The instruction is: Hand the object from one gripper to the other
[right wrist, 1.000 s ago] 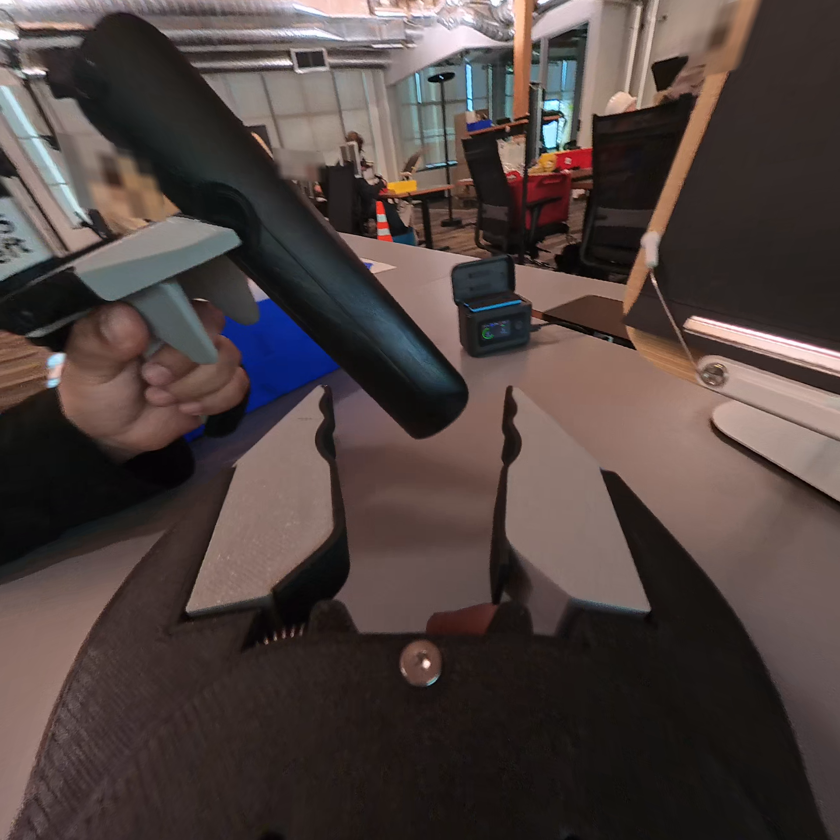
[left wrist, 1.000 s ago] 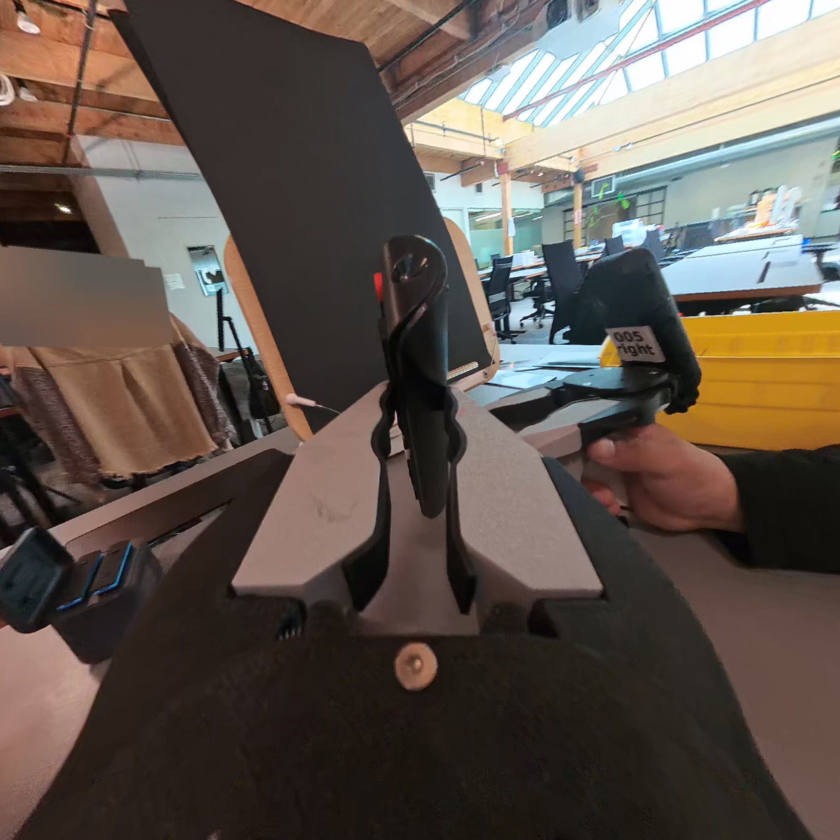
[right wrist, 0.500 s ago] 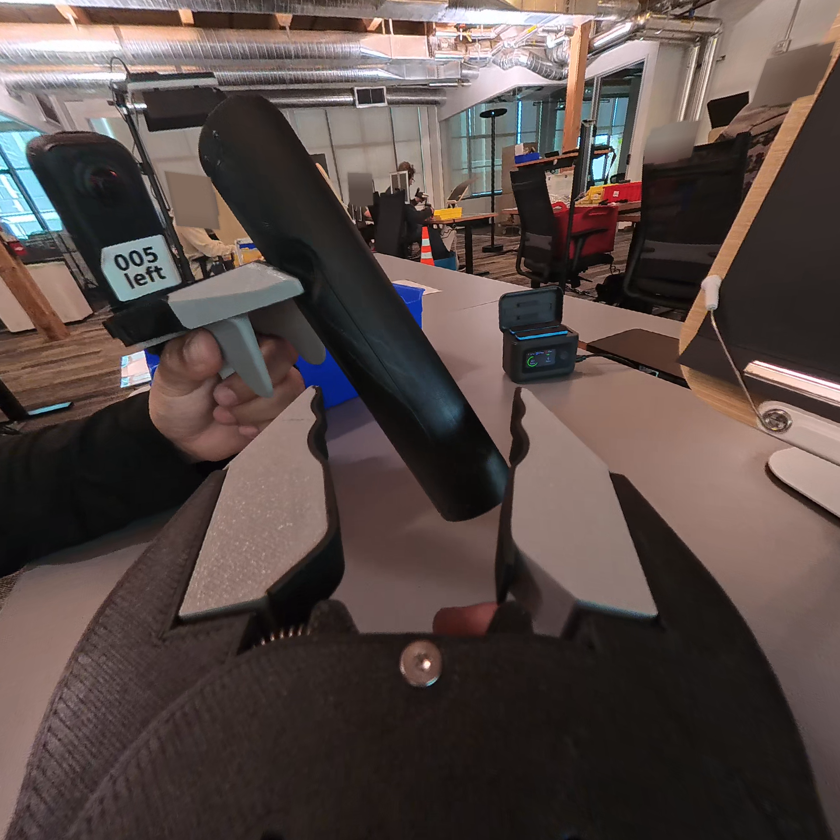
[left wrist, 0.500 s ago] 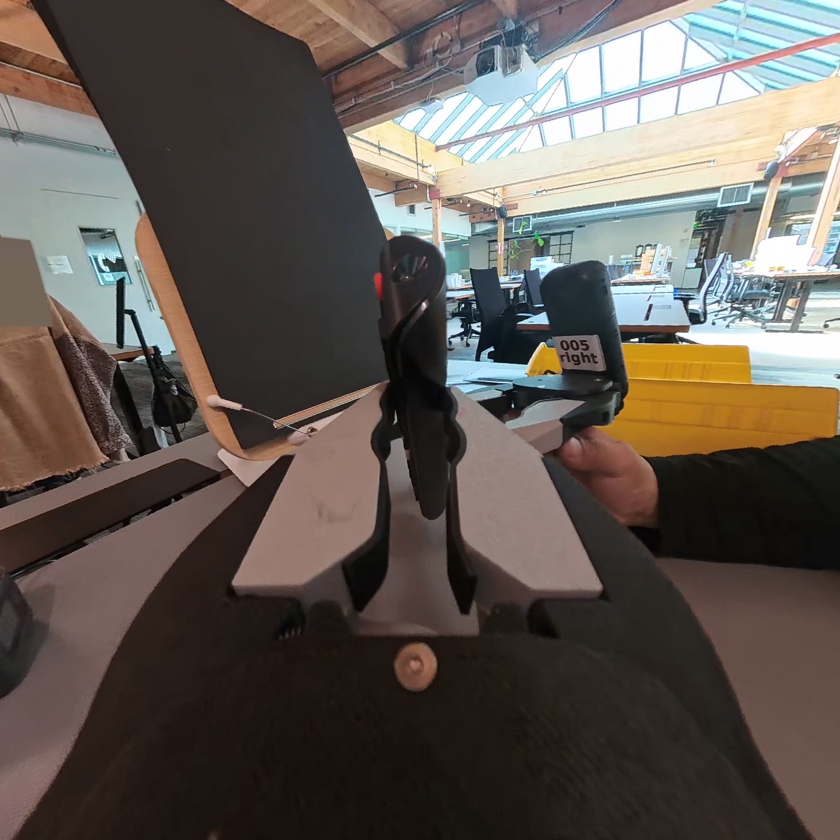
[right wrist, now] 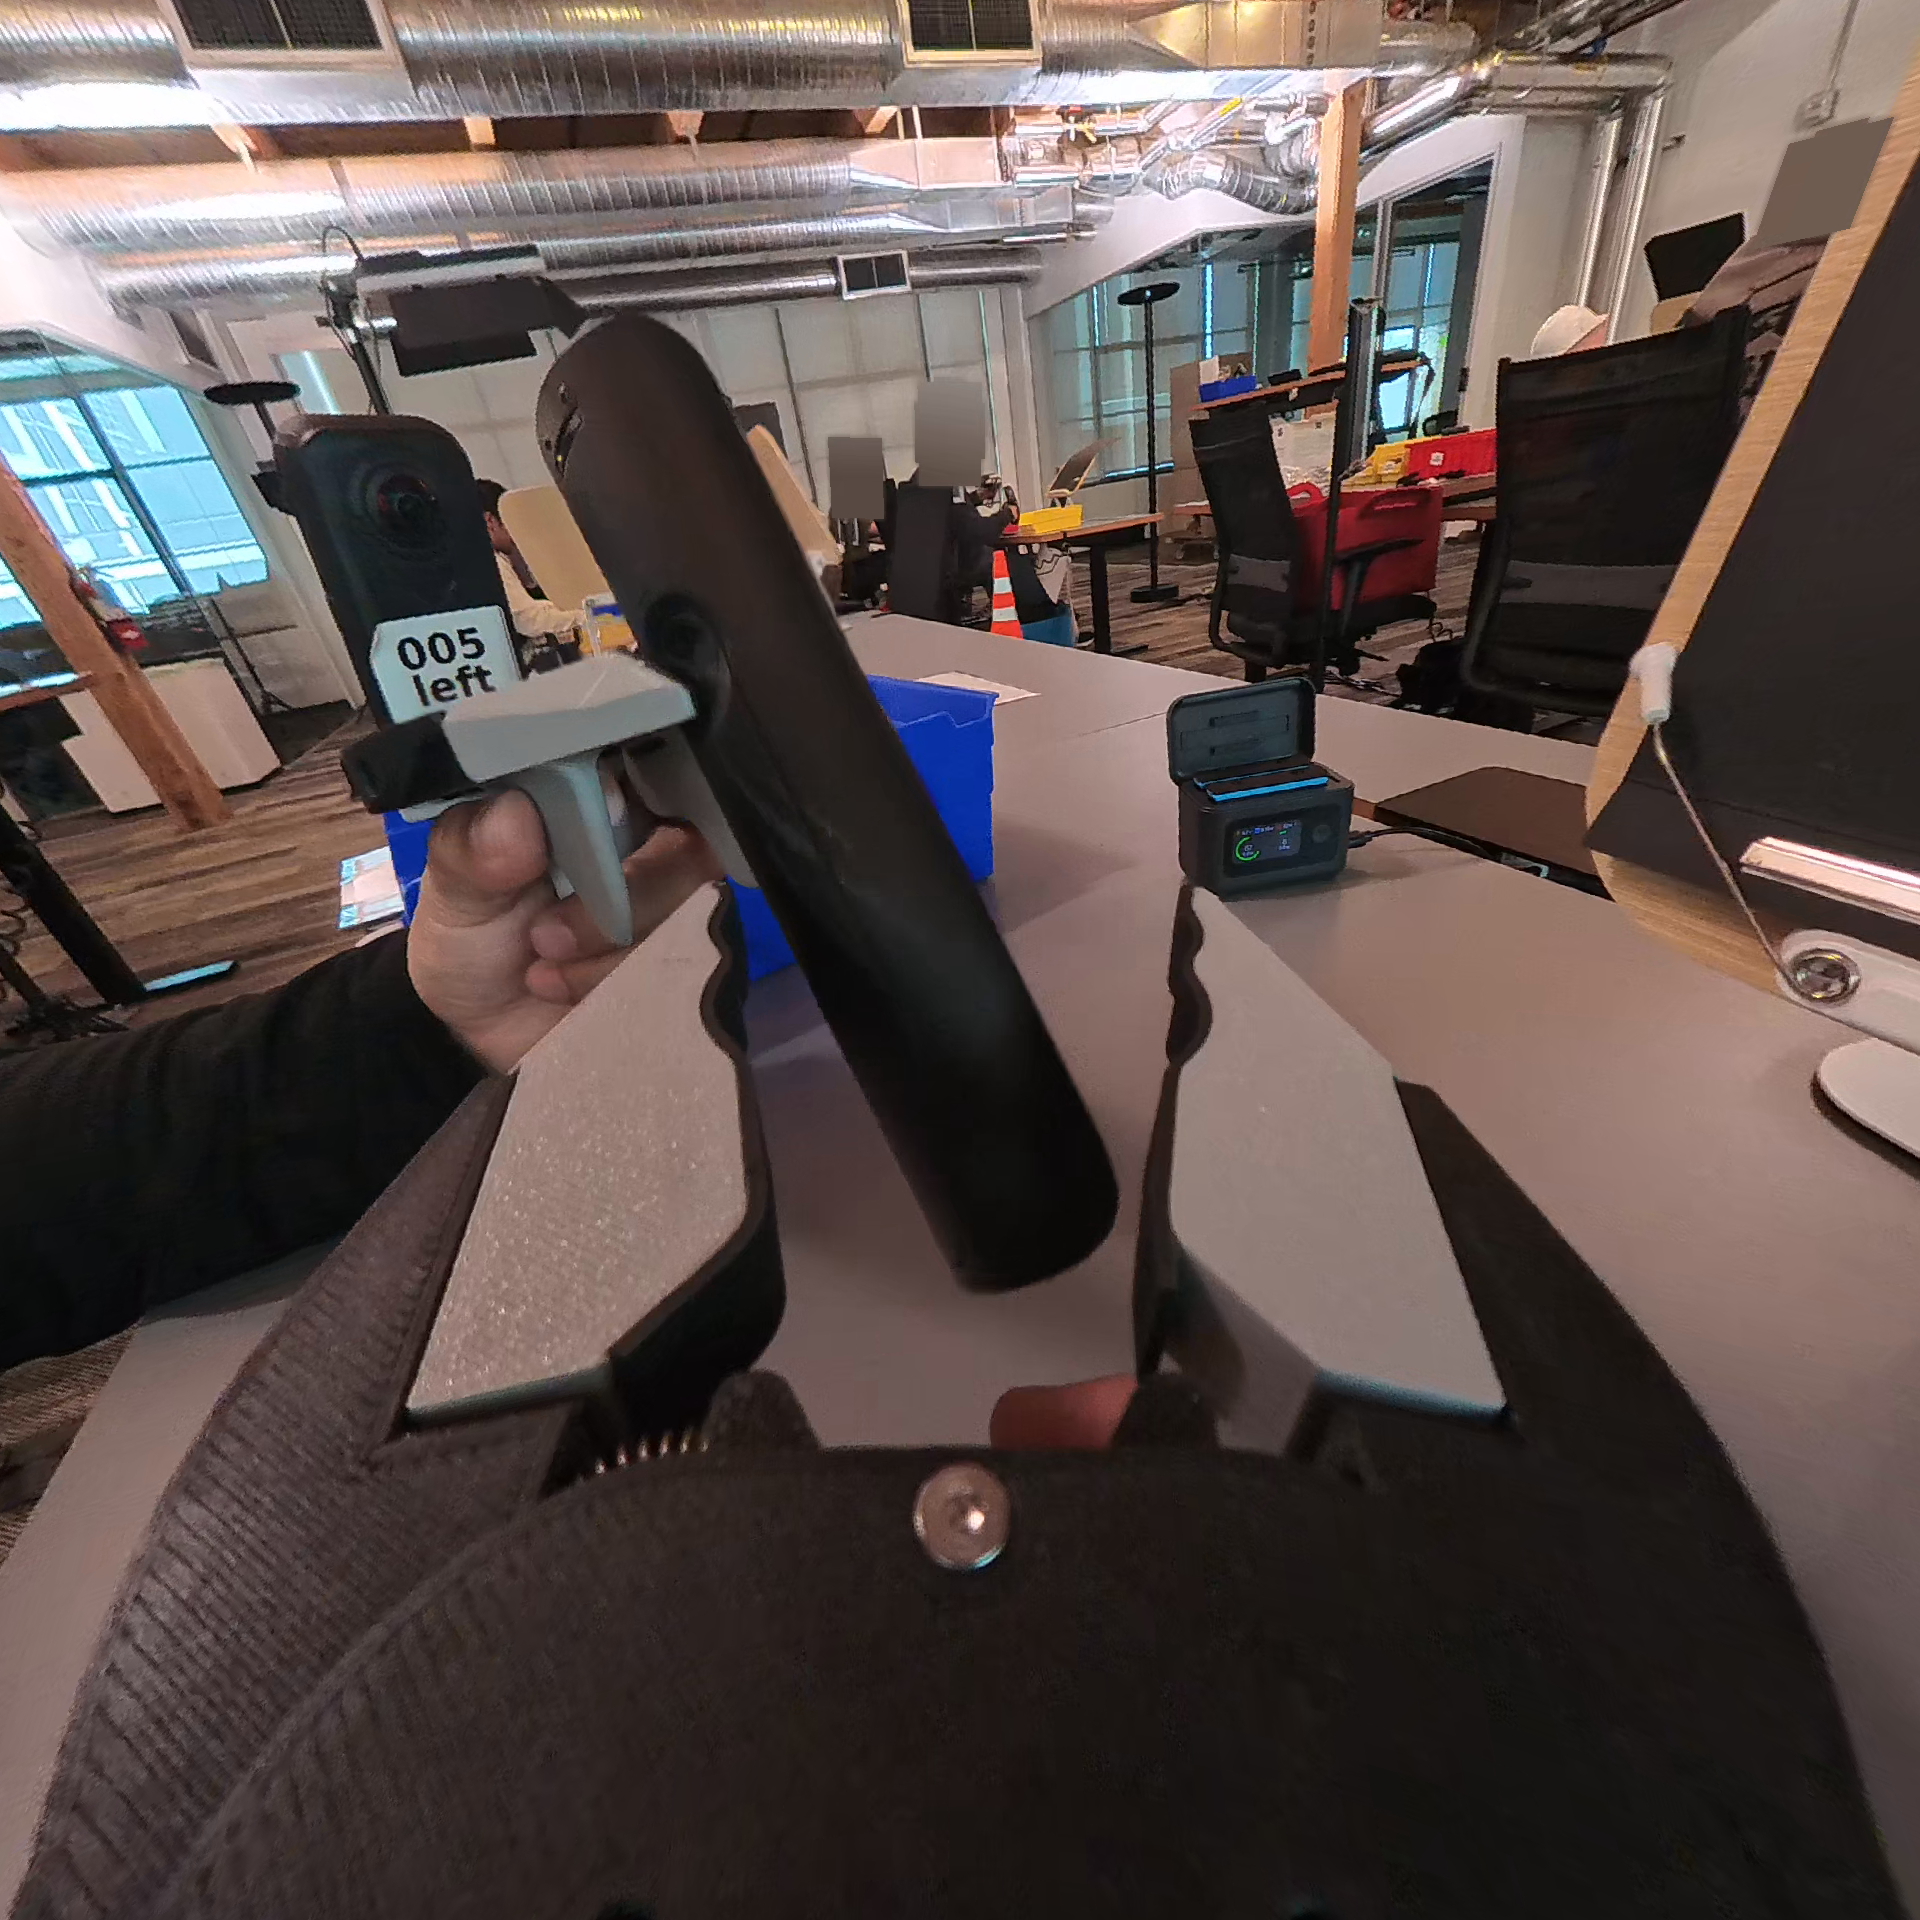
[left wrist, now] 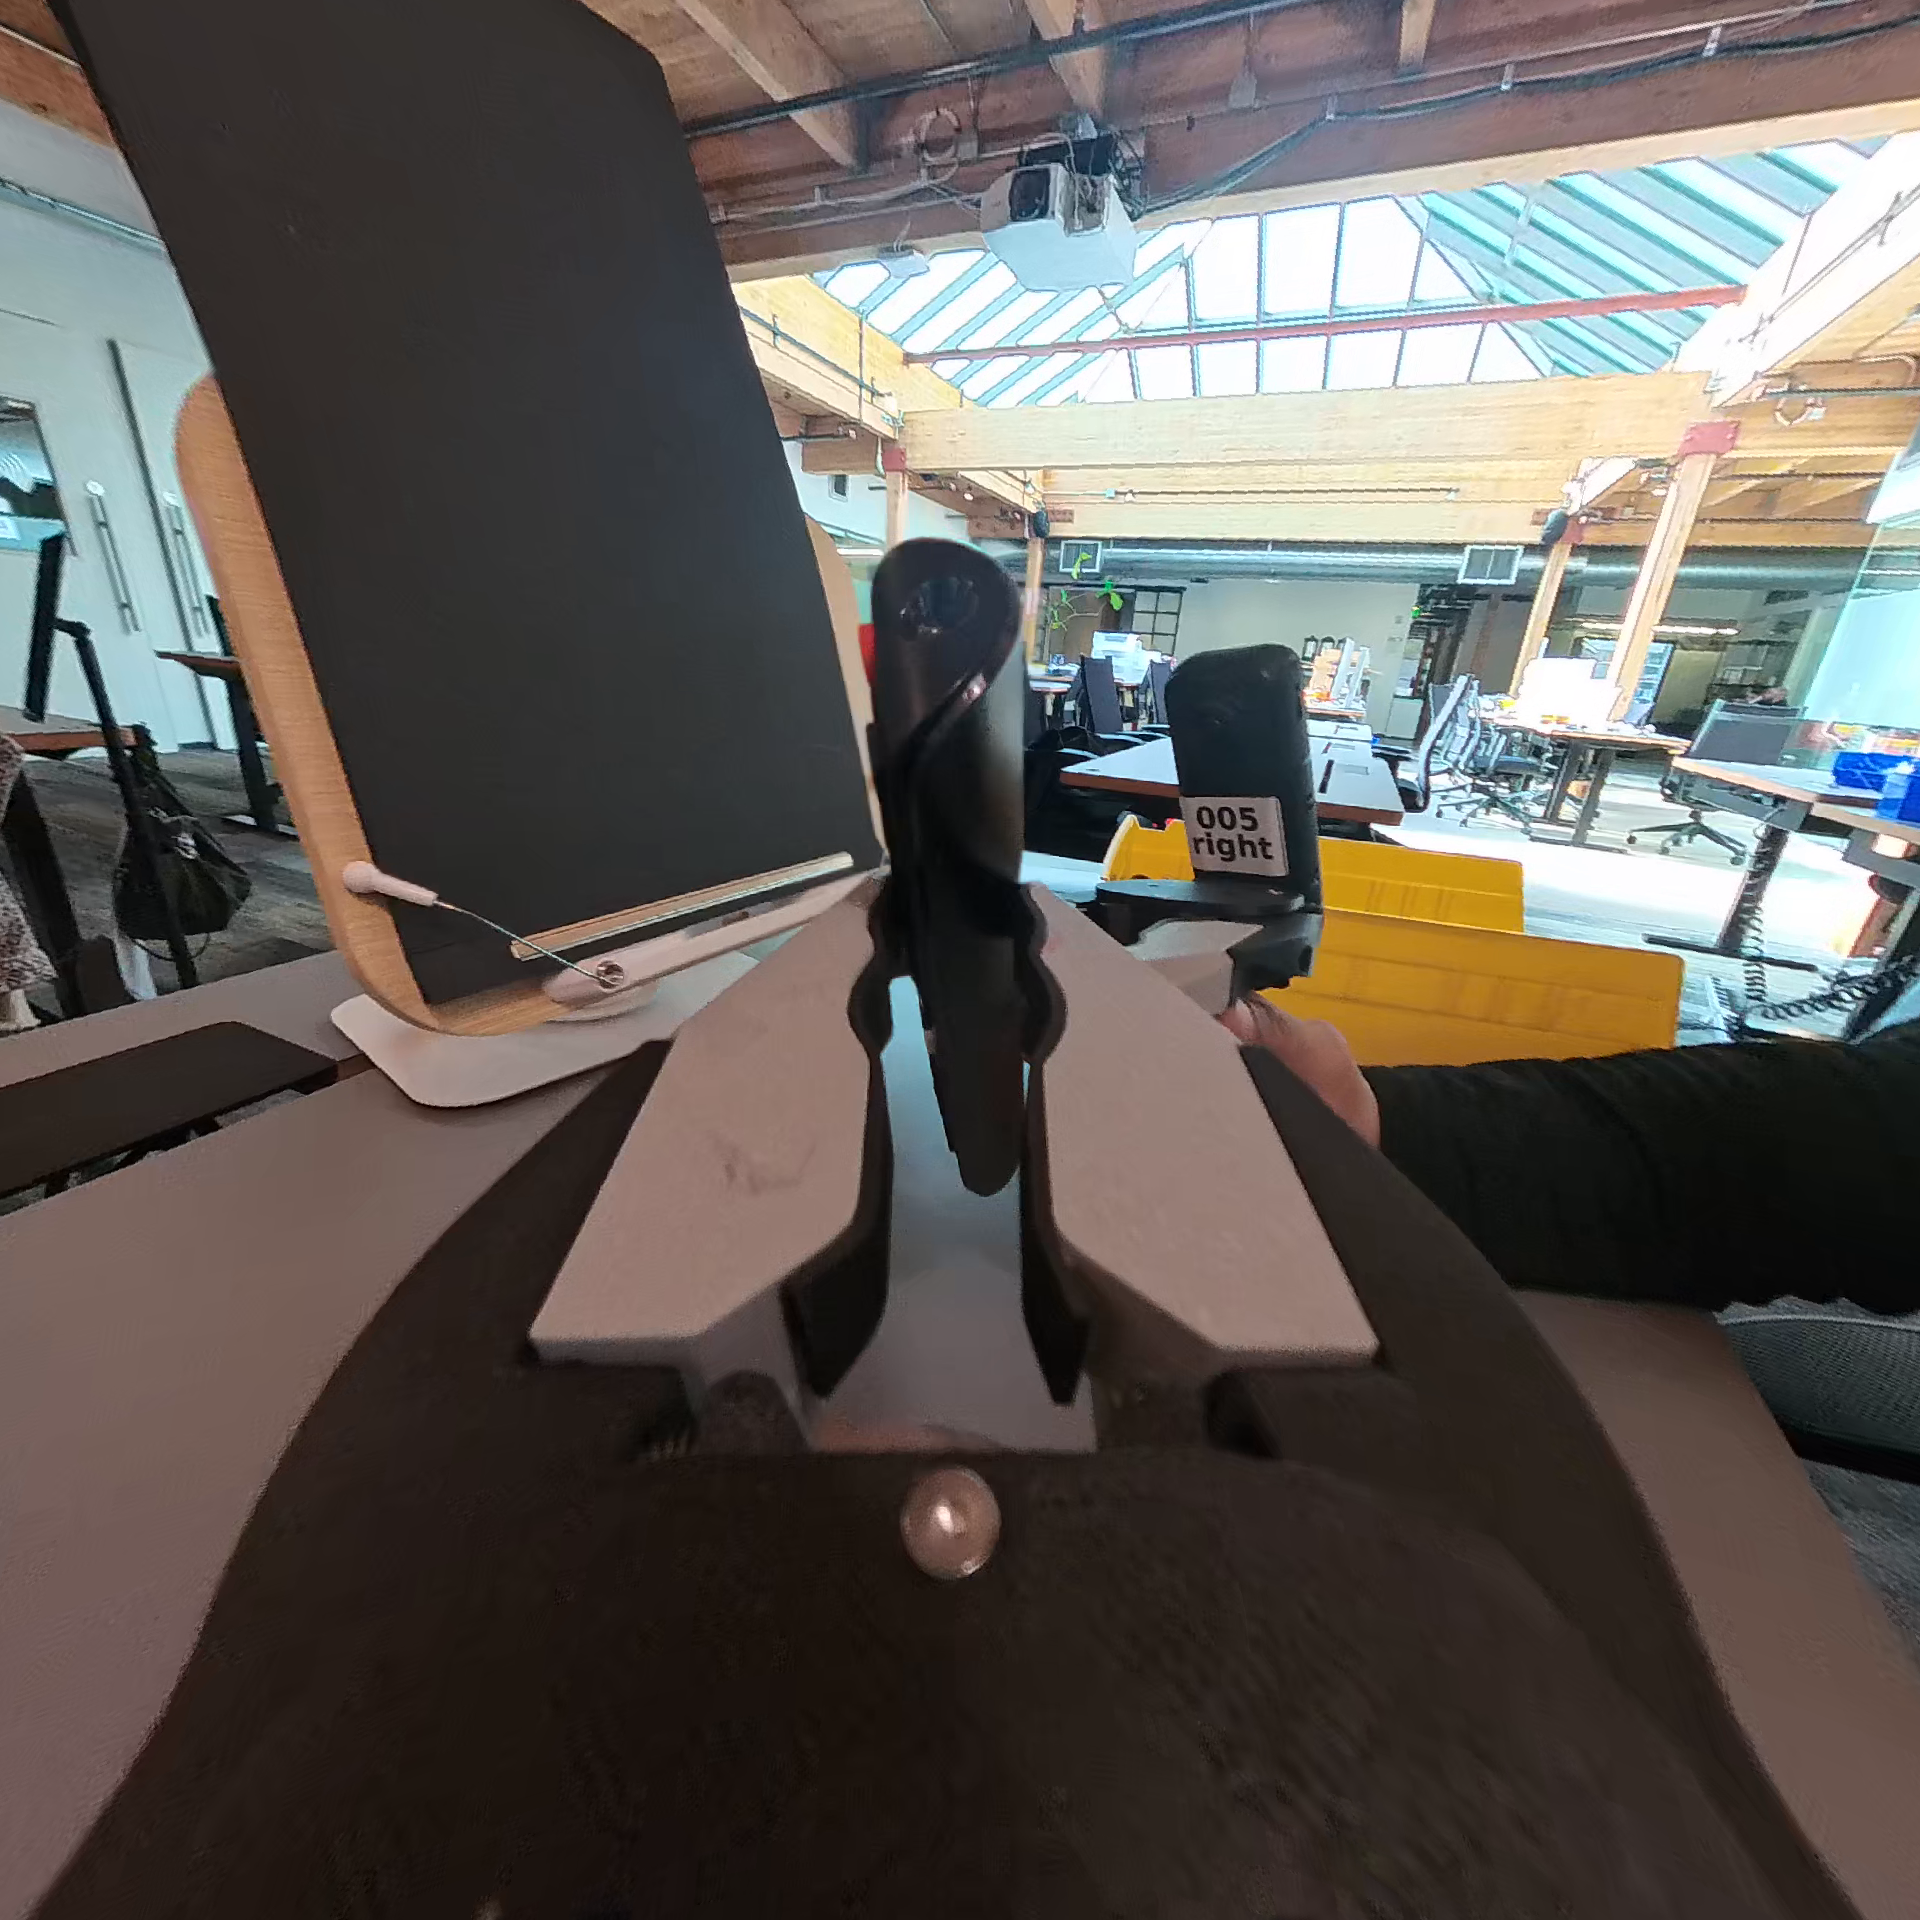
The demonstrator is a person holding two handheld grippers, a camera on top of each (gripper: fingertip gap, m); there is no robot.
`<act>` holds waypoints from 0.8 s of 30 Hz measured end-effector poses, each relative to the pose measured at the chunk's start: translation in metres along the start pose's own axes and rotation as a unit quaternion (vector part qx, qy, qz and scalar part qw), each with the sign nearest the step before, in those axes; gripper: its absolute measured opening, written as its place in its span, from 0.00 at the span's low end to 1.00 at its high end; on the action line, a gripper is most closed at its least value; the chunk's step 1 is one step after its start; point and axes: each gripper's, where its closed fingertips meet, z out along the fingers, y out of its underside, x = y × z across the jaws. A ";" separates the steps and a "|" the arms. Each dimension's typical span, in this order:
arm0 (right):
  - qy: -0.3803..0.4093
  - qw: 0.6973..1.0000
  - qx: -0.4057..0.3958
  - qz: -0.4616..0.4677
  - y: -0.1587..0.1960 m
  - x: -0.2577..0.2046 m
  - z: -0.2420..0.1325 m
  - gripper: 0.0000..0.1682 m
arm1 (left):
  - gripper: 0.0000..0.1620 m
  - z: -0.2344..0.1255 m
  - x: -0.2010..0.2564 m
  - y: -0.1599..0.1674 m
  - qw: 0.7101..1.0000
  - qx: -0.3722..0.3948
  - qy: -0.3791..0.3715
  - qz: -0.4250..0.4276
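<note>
Gripping a long black object (left wrist: 951, 831), the left claw (left wrist: 954, 977) pinches it between its grey fingers (left wrist: 769, 1122) about midway along its length, so the object stands nearly upright in the left wrist view, its rounded top above the fingertips and its lower end down between the fingers, clear of the grey worktop (left wrist: 208, 1299).

In the right wrist view the same object (right wrist: 810, 810) slants from upper left to lower right. Its blunt lower end sits inside the gap of the right claw (right wrist: 956, 966), whose fingers (right wrist: 603, 1174) stand wide apart on either side; I cannot tell whether the end touches the right-hand finger, and it is plainly apart from the left-hand one. A person's hand (right wrist: 520, 914) in a dark sleeve squeezes the left claw's handle.

Farther back on the worktop sit a small black case with a lit screen (right wrist: 1262, 800), a blue bin (right wrist: 925, 769) behind the object, and a dark panel on a wooden-edged stand (left wrist: 499, 499). A yellow bin (left wrist: 1455, 956) lies beyond the right claw's body in the left wrist view.
</note>
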 end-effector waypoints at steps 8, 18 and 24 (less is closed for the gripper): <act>-0.025 1.000 -0.005 0.001 0.000 -0.009 -0.001 0.45 | 0.11 0.002 0.006 0.003 1.000 -0.004 0.020 -0.009; -0.039 0.999 -0.008 0.013 0.002 -0.012 0.002 0.41 | 0.12 -0.005 -0.007 -0.008 0.998 0.027 0.005 -0.048; -0.063 0.997 -0.035 0.008 0.011 -0.020 0.005 0.34 | 0.11 -0.002 0.007 -0.010 0.998 0.030 0.034 -0.039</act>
